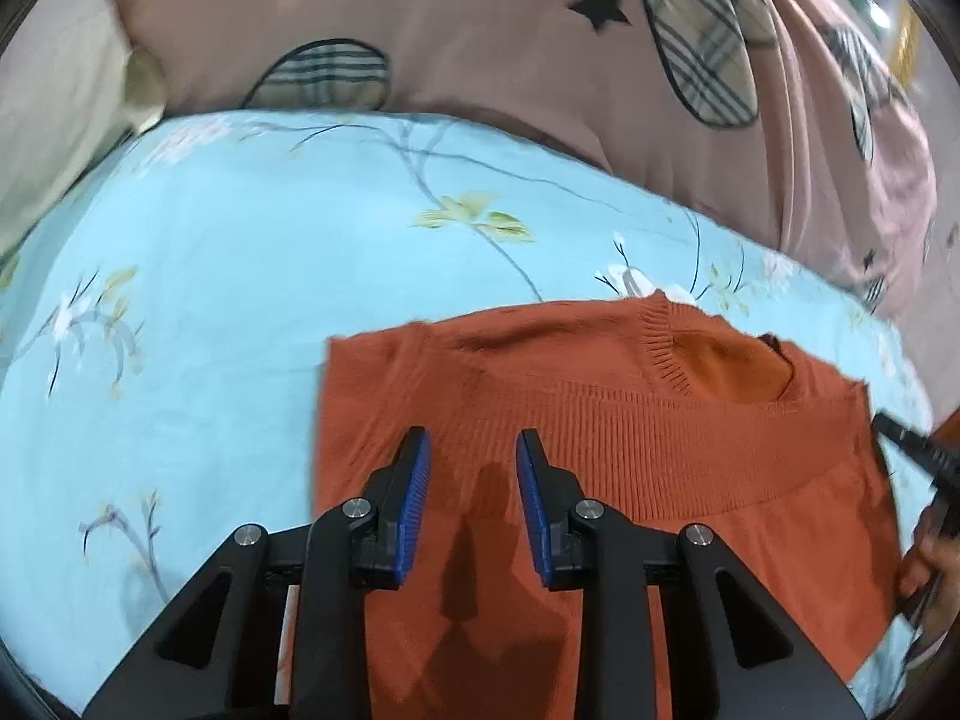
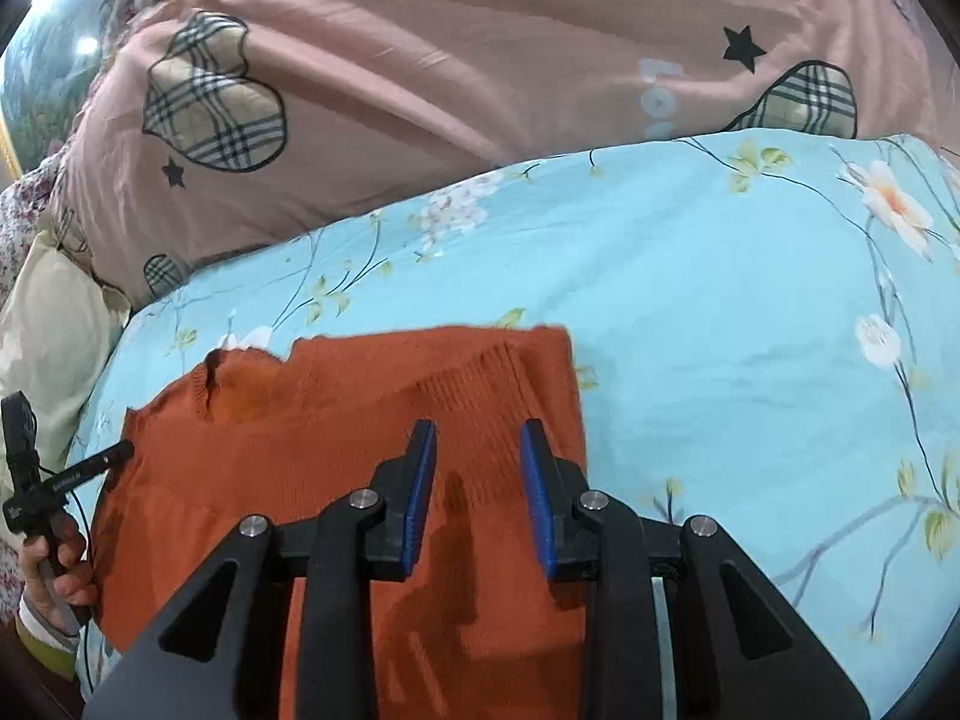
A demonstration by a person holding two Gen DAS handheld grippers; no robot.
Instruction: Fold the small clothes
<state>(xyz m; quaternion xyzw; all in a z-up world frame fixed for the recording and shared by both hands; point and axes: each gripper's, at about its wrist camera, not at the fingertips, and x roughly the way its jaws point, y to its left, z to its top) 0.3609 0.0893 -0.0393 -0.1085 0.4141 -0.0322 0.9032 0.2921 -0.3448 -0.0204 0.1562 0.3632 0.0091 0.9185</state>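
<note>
An orange knit sweater lies flat on the light blue floral sheet, its ribbed neckline toward the far side and its sides folded in. My left gripper hovers over the sweater's left part, open, with nothing between its blue pads. At the right edge of that view, one of the right gripper's fingers pokes in beside a hand. In the right wrist view my right gripper stands open over the right part of the sweater, holding nothing. One of the left gripper's fingers shows at the sweater's left edge.
A bulky pink quilt with plaid hearts and black stars is heaped along the far side of the bed. A cream pillow lies at the far left. Bare blue sheet spreads to the right of the sweater.
</note>
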